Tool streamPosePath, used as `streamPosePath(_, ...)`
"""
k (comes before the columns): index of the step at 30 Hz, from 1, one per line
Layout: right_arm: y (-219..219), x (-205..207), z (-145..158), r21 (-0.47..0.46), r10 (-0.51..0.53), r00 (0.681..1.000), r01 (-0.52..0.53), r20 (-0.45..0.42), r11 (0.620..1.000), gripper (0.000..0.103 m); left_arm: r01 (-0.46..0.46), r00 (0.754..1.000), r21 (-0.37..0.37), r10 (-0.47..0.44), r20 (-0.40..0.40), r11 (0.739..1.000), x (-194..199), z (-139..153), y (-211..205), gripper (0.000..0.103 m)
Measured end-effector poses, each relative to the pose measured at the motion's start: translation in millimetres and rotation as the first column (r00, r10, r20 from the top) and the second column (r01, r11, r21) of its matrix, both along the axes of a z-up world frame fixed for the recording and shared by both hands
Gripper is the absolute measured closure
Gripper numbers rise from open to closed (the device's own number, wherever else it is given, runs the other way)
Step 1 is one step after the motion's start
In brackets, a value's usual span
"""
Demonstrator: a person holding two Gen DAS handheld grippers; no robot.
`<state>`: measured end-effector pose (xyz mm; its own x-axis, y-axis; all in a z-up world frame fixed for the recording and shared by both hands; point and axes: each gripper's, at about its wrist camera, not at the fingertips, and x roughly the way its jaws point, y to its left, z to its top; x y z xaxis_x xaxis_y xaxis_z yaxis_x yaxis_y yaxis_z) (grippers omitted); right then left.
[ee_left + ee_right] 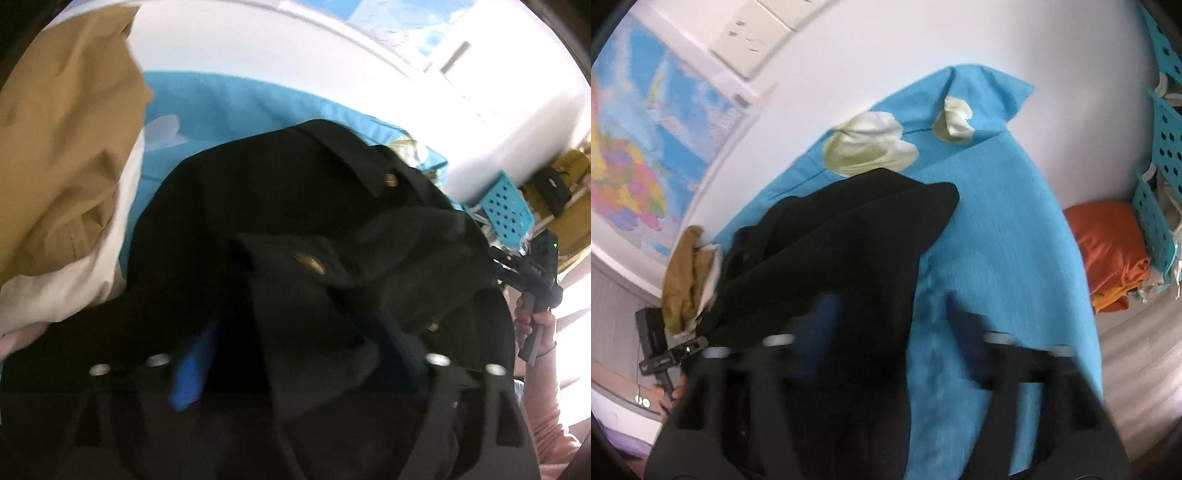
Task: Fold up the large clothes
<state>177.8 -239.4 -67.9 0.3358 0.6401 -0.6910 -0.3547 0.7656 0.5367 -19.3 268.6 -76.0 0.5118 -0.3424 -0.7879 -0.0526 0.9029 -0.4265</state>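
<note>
A black coat with brass buttons [280, 206] lies bunched on a blue cloth [229, 110]. In the left wrist view the coat drapes between my left gripper's [295, 347] fingers, which stand apart with a thick fold of the fabric between them; a blue pad [192, 369] shows on the left finger. The right gripper's handle [535, 280] shows at the right edge, held by a hand. In the right wrist view the coat [842, 236] covers the left finger; my right gripper [890, 332] is open, its right finger over the bare blue cloth [990, 229].
A tan garment [66, 140] over white cloth lies to the left. An orange folded garment [1108, 251] and blue perforated baskets [1167, 147] sit at the right. A map [635, 140] hangs on the white wall.
</note>
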Motion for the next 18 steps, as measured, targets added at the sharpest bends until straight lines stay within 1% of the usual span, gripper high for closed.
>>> streamPosePath(1, -2, -7, 2, 0.000, 0.019, 1.000, -0.019, 0.002, 1.000, 0.034, 0.007, 1.000, 0.013, -0.007, 0.004, 1.000, -2, 1, -3, 0.014)
streamPosePath(2, -5, -18, 2, 0.004, 0.053, 0.999, -0.053, -0.002, 0.999, 0.034, 0.017, 1.000, 0.045, -0.017, -0.001, 0.999, -3, 0, -7, 0.014)
streamPosePath(4, -10, -39, 0, 0.012, 0.100, 0.995, -0.100, -0.012, 0.995, 0.035, 0.006, 1.000, 0.099, -0.005, -0.012, 0.995, 1, -2, -14, 0.017)
streamPosePath(6, -20, -70, -1, 0.001, 0.138, 0.990, -0.138, 0.004, 0.990, 0.039, -0.002, 1.000, 0.118, 0.004, -0.013, 0.993, -3, -2, -17, 0.017)
streamPosePath(7, -24, -80, -2, 0.002, 0.145, 0.989, -0.145, 0.005, 0.989, 0.042, -0.007, 1.000, 0.128, 0.007, 0.000, 0.992, -8, 0, -19, 0.017)
streamPosePath(8, -31, -97, -3, 0.006, 0.150, 0.989, -0.150, 0.005, 0.989, 0.049, -0.008, 1.000, 0.134, 0.006, 0.013, 0.991, -10, 3, -21, 0.017)
streamPosePath(11, -45, -138, -7, 0.004, 0.168, 0.986, -0.168, 0.010, 0.986, 0.050, 0.014, 0.997, 0.127, -0.024, 0.075, 0.992, -36, 16, -22, 0.017)
streamPosePath(13, -46, -163, -12, -0.048, 0.184, 0.983, -0.182, 0.026, 0.982, 0.050, 0.028, 0.994, 0.119, -0.040, 0.100, 0.992, -51, 21, -24, 0.017)
streamPosePath(15, -44, -174, -17, -0.077, 0.176, 0.983, -0.173, 0.043, 0.982, 0.051, 0.049, 0.992, 0.112, -0.062, 0.110, 0.993, -68, 20, -24, 0.017)
streamPosePath(16, -43, -177, -17, -0.071, 0.165, 0.984, -0.160, 0.064, 0.985, 0.051, 0.055, 0.991, 0.119, -0.069, 0.113, 0.991, -77, 19, -25, 0.017)
streamPosePath(17, -43, -178, -19, -0.062, 0.158, 0.985, -0.155, 0.064, 0.986, 0.051, 0.055, 0.991, 0.131, -0.070, 0.113, 0.990, -85, 16, -25, 0.017)
streamPosePath(18, -41, -178, -19, -0.059, 0.154, 0.986, -0.150, 0.069, 0.987, 0.076, 0.054, 0.991, 0.133, -0.069, 0.111, 0.990, -89, 15, -26, 0.017)
